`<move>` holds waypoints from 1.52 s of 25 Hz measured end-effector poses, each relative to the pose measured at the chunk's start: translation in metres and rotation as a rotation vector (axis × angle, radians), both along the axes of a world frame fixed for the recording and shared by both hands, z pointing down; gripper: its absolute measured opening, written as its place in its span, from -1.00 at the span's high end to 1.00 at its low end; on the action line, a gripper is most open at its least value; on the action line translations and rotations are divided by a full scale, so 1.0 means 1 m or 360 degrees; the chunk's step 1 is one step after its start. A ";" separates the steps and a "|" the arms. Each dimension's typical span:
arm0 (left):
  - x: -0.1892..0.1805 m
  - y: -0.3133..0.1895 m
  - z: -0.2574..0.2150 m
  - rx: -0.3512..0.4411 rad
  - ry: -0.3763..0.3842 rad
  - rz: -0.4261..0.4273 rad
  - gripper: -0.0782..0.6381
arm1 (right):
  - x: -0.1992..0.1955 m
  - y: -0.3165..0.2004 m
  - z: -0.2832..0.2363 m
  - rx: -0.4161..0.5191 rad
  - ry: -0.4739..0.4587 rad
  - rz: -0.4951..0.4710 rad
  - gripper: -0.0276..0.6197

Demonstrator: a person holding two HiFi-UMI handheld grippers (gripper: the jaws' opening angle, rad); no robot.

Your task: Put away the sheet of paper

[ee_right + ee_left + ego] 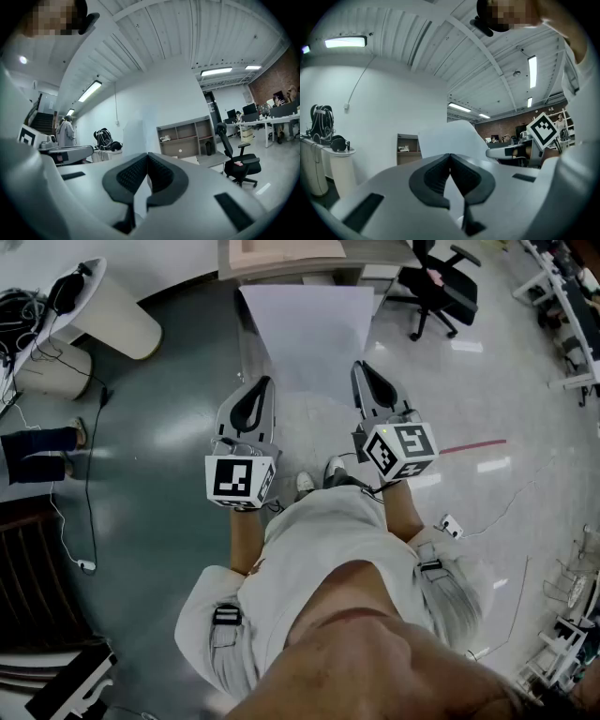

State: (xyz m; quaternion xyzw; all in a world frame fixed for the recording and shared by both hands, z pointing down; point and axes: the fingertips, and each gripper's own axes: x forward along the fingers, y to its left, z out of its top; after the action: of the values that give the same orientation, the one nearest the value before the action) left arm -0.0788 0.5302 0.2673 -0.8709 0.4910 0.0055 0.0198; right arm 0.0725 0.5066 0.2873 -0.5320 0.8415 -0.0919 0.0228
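Note:
A white sheet of paper (pixel 309 334) hangs in the air in front of me, held by its two near corners above the floor. My left gripper (pixel 265 382) is shut on the near left corner and my right gripper (pixel 360 367) on the near right corner. In the left gripper view the sheet (pixel 451 137) rises from between the shut jaws of the left gripper (pixel 450 155), with the right gripper's marker cube (pixel 543 130) beside it. In the right gripper view the paper (pixel 133 129) shows almost edge-on, pinched by the right gripper (pixel 148 154).
A wooden shelf unit (pixel 281 254) stands straight ahead beyond the sheet. A black office chair (pixel 441 287) is at the far right. A white stand with headphones (pixel 112 306) and a cable (pixel 89 474) are at the left, beside a person's legs (pixel 37 442).

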 end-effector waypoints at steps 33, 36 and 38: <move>0.027 -0.129 0.013 -0.0053 -0.0062 -0.0051 0.73 | 0.015 -0.134 0.016 -0.0035 -0.0036 -0.0094 0.85; 0.035 -0.146 0.015 -0.0065 -0.0056 -0.0068 0.73 | 0.023 -0.150 0.015 -0.0032 -0.0035 -0.0120 0.85; 0.042 -0.156 0.017 -0.0073 -0.0055 -0.0078 0.73 | 0.030 -0.158 0.015 -0.0033 -0.0038 -0.0131 0.85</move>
State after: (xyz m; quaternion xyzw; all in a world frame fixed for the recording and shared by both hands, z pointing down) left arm -0.0368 0.3746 0.2840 -0.8588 0.5118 -0.0214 0.0084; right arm 0.1025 0.3487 0.3027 -0.4960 0.8613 -0.1080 0.0235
